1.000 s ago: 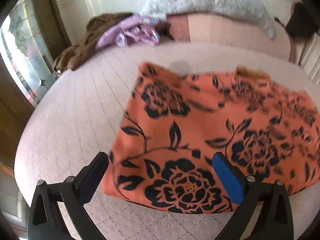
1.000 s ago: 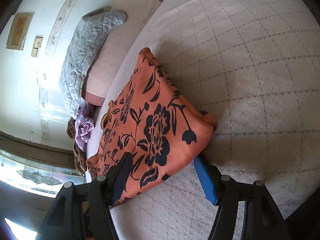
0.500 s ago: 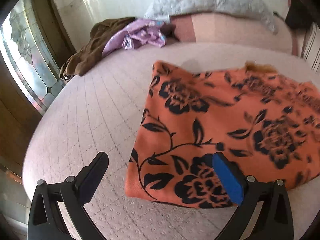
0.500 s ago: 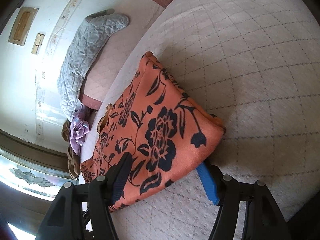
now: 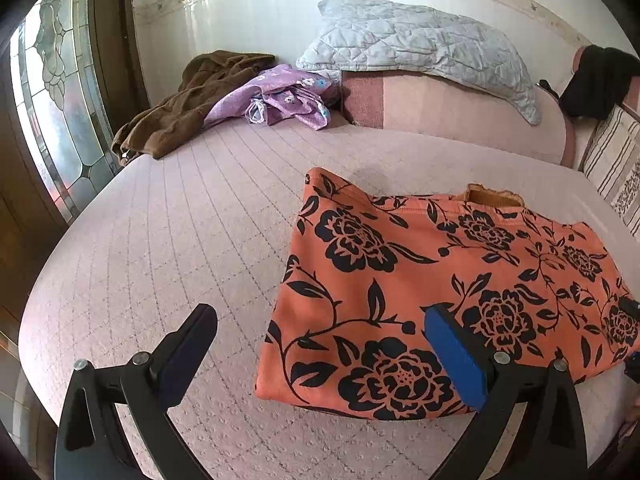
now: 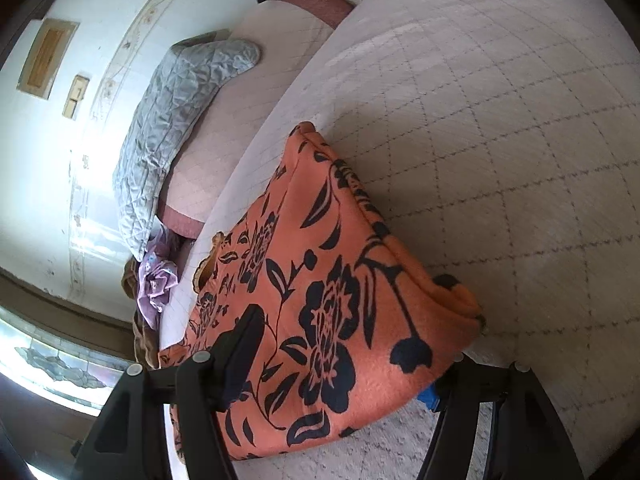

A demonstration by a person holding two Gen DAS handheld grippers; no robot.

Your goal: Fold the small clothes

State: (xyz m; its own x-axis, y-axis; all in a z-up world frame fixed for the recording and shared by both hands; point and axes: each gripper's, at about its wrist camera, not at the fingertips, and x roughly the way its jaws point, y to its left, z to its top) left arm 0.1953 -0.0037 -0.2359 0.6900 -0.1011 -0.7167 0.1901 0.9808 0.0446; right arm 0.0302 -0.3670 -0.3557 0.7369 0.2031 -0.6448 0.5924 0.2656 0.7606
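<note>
While the orange flowered garment [image 5: 440,292] lies partly folded on the bed [image 5: 180,240], the left gripper [image 5: 320,348] and right gripper [image 6: 344,364] hover with jaws spread wide, likely needing to pinch its near edge for another fold.

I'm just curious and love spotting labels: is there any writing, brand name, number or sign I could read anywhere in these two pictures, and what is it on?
No readable text in either view.
Orange garment with black flower print: pattern only, no label showing.
Two small wooden-framed plaques on the white wall: too small and blurred to tell whether they carry writing.
Purple flowered cloth and grey quilted pillow: no words visible.
</note>
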